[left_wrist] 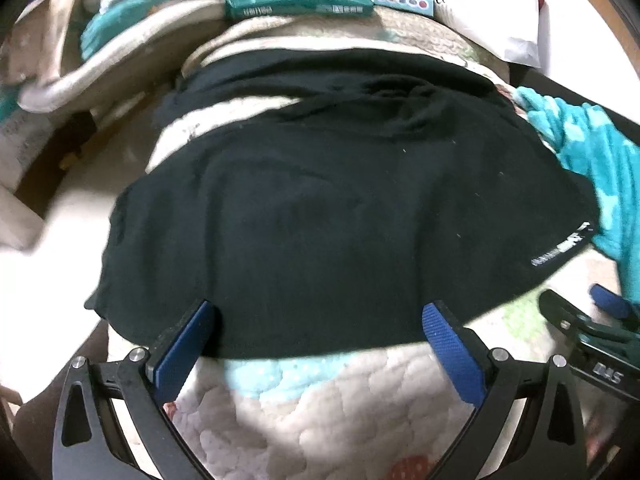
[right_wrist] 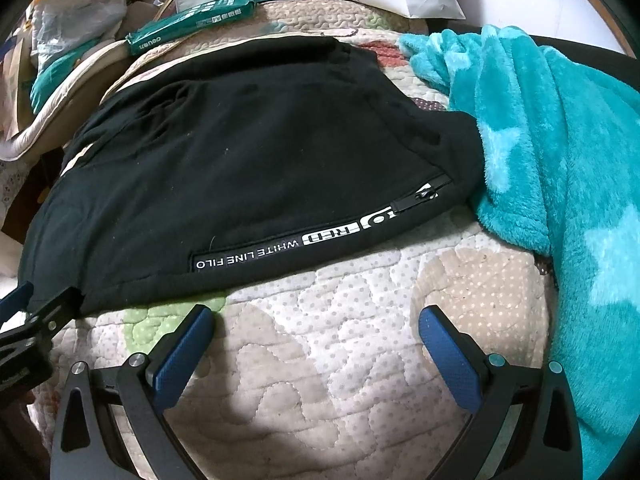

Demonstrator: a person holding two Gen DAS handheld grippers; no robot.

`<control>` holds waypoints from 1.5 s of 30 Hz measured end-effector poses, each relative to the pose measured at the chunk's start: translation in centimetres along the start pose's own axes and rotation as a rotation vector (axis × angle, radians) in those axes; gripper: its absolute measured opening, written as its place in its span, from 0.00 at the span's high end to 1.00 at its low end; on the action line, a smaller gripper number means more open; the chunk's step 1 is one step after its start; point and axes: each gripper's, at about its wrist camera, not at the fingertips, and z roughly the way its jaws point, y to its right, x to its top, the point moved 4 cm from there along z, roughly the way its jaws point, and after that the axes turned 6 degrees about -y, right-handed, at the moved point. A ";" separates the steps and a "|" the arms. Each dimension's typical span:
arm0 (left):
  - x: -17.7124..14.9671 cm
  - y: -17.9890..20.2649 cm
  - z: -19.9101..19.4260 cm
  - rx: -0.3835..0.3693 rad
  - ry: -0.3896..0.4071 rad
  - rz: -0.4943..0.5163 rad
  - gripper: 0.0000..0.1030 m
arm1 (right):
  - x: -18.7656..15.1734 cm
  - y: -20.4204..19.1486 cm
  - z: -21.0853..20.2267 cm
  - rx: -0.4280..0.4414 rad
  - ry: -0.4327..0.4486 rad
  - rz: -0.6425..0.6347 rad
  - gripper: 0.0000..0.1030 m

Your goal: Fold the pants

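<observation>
The black soft knit pants (left_wrist: 340,208) lie limp on the quilted bed just ahead of both wide-open grippers, left gripper (left_wrist: 320,320) and right gripper (right_wrist: 316,320); likely light and floppy, best pinched at the near hem.

Both fisheye views curved hard toward black, vignetted corners. The room light was dim and uneven. The black pants (left_wrist: 340,208) swallowed nearly all detail, while the quilt (right_wrist: 340,320) glared pale beside a soft shadow. The left view's edges were smeared with blur.
</observation>
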 end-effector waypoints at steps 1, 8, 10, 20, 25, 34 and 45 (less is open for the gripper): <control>0.0 -0.2 -0.2 -0.021 -0.004 -0.011 0.00 | 0.0 0.0 0.0 -0.001 0.001 -0.002 0.00; -0.5 -0.4 -0.1 -0.025 -0.223 -0.180 0.00 | 0.0 -0.1 -0.1 -0.003 -0.007 -0.006 0.00; -0.7 0.2 0.4 0.057 -0.265 -0.152 0.00 | 0.0 -0.1 -0.1 -0.003 -0.008 -0.008 0.00; -3.0 0.8 -0.8 0.055 -0.127 -0.104 0.00 | 0.0 0.0 -0.1 -0.004 -0.008 -0.005 0.00; -2.5 1.3 -1.0 0.062 -0.081 -0.060 0.00 | 0.1 0.0 0.0 0.006 -0.019 -0.002 0.00; -2.8 1.2 -3.2 0.075 -0.082 -0.068 0.00 | 0.6 0.1 0.3 0.023 -0.056 -0.040 0.00; 3.2 0.0 -23.5 -0.056 0.505 -0.039 0.00 | 1.9 1.3 -3.1 0.043 0.020 -0.066 0.03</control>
